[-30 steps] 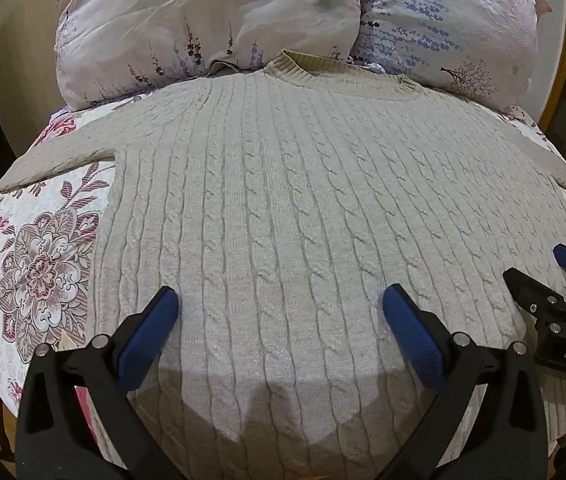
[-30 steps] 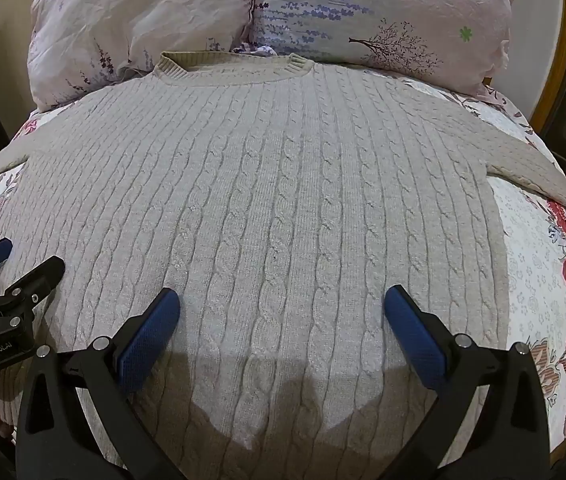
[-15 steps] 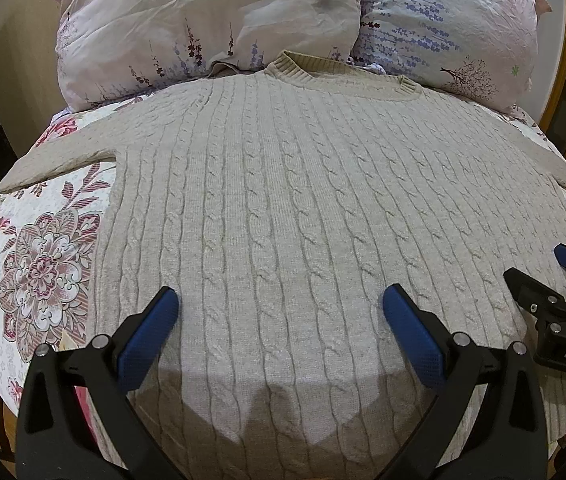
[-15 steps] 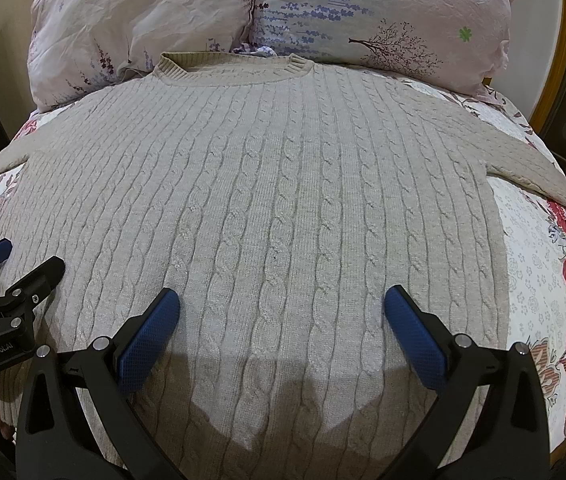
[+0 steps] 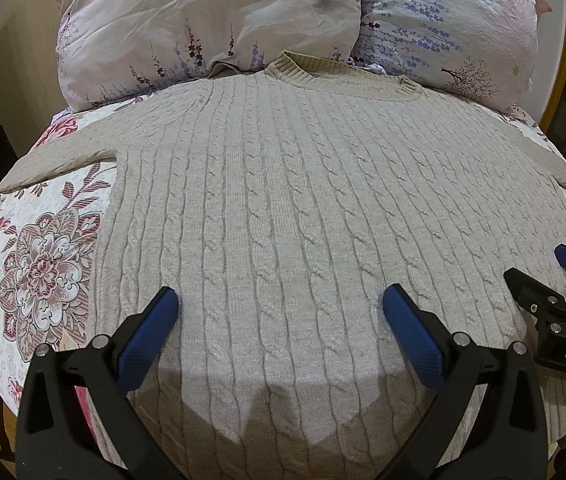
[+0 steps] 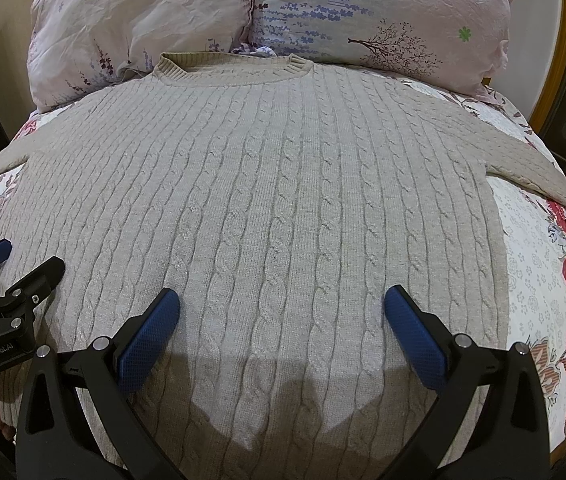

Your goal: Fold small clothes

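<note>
Beige cable-knit sweater [image 5: 291, 216] lies flat, face up, on floral bedspread [image 5: 39, 276], collar toward two pillows [image 5: 211, 20], sleeves spread to both sides. Left gripper [image 5: 281, 312] hovers over lower hem area, jaws wide, holding nothing. Right gripper [image 6: 282, 312] same: wide, empty (its neighbour visible at frame edge). Versus half second ago: practically no shift in either view, sweater undisturbed. Judgement: folding not begun; both tools paused before first grasp, likely at hem or sleeve.
</note>
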